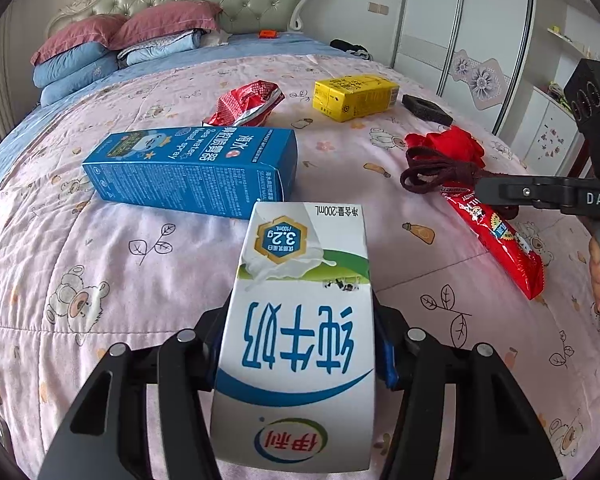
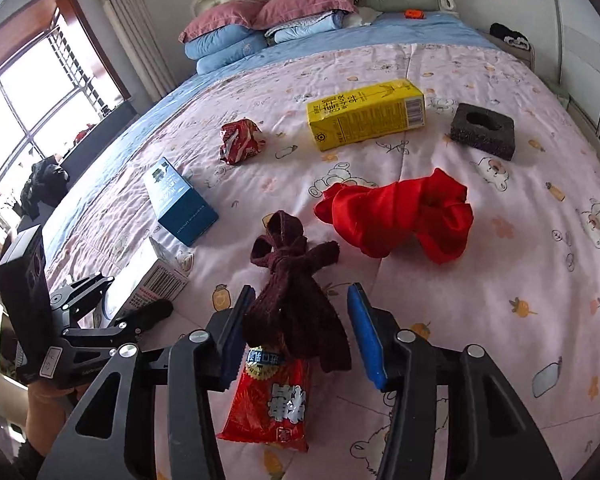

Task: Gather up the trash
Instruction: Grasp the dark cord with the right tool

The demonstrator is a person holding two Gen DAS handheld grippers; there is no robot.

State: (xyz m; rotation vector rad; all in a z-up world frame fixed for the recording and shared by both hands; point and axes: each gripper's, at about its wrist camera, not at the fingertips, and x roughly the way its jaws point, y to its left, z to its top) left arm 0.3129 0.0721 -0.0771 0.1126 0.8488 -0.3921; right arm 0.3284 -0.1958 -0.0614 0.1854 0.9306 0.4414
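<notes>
The left gripper [image 1: 300,344] pinches a white milk carton [image 1: 300,320] at the bottom centre of its view, both pads pressed against the carton's sides. The right gripper [image 2: 300,332] stands spread at the bottom centre of its own view, with a dark brown knitted tie [image 2: 292,296] and a long red snack wrapper [image 2: 272,400] lying between its pads; neither pad clearly presses on them, so nothing is held there yet.

The other trash lies on the pink quilt [image 2: 500,320]: a blue box [image 1: 196,172] at centre left of the left view, a crumpled red wrapper [image 1: 246,104] above it, and a yellow carton [image 1: 354,94] at upper centre right. A red cloth [image 2: 400,216] and a black foam block [image 2: 484,130] sit right of centre and at upper right in the right view.

The main risk sits with the right gripper. The tie lies across the wrapper's far end, so closing here may catch only the tie, or both together, and drag fabric that is probably not trash. The wrapper is thin and slick and may slip out. The carton is grasped near one end; a squeeze could crush it or let it tilt.
</notes>
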